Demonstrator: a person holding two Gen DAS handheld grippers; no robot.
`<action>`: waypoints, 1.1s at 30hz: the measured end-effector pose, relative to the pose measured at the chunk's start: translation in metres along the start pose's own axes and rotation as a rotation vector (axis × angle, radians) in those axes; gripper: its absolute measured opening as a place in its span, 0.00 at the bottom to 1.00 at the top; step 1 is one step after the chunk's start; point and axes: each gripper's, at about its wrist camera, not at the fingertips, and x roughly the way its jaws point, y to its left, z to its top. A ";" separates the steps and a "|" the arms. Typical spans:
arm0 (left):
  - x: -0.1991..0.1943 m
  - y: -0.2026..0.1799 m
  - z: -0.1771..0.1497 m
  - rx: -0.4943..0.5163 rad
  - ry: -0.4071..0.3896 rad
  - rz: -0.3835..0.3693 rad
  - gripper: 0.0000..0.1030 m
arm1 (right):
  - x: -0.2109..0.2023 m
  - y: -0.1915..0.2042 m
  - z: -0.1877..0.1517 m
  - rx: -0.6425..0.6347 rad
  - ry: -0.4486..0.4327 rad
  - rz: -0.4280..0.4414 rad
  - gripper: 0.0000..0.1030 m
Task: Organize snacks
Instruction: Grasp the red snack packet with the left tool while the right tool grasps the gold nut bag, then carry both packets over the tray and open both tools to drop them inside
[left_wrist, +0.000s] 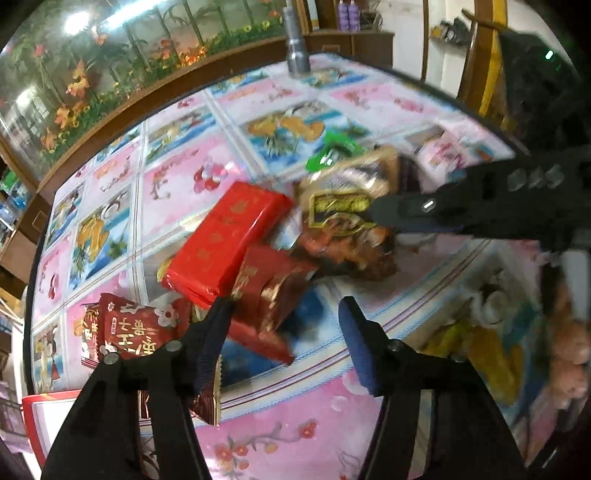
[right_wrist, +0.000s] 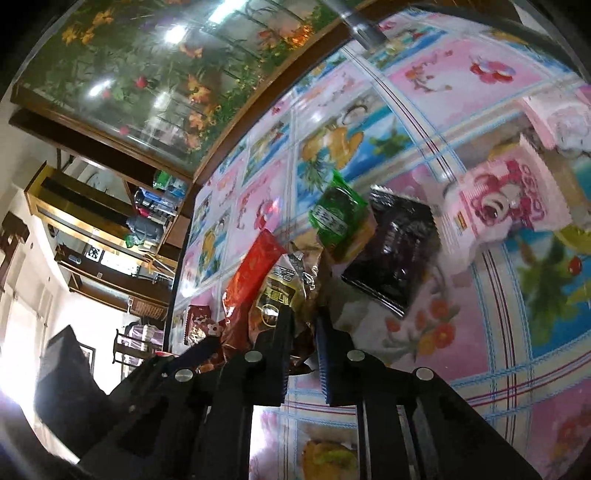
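Pinching the edge of a brown-and-gold snack bag (right_wrist: 284, 291), the right gripper (right_wrist: 303, 354) is clenching tight on the wrapper, apparently so the bag can be drawn out of the heap. In the left wrist view the same bag (left_wrist: 343, 221) is lying at the far right of the pile, with the right gripper's fingers (left_wrist: 406, 210) reaching in from the right. The left gripper (left_wrist: 284, 328) is hanging with its jaws parted and gripping nothing, its left finger just beside a dark red packet (left_wrist: 273, 291) that is sitting between the pads, perhaps the next pick, though blur is making contact hard to judge. A long red pack (left_wrist: 225, 240) is leaning across that packet, a red pouch with white lettering (left_wrist: 133, 332) is lying near left, and a green packet (right_wrist: 338, 214), a black packet (right_wrist: 395, 251) and a pink bear packet (right_wrist: 506, 199) are lying scattered farther out on the flowered tablecloth (left_wrist: 295, 435), all unsorted
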 end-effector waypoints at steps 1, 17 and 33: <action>0.002 -0.001 -0.001 0.002 -0.001 -0.008 0.43 | -0.001 -0.003 0.001 0.016 -0.002 0.000 0.13; -0.038 -0.006 -0.041 -0.127 -0.072 -0.180 0.29 | -0.001 0.007 -0.001 -0.026 -0.040 -0.083 0.68; -0.133 0.029 -0.145 -0.323 -0.170 -0.179 0.30 | 0.014 0.042 -0.023 -0.329 -0.140 -0.269 0.32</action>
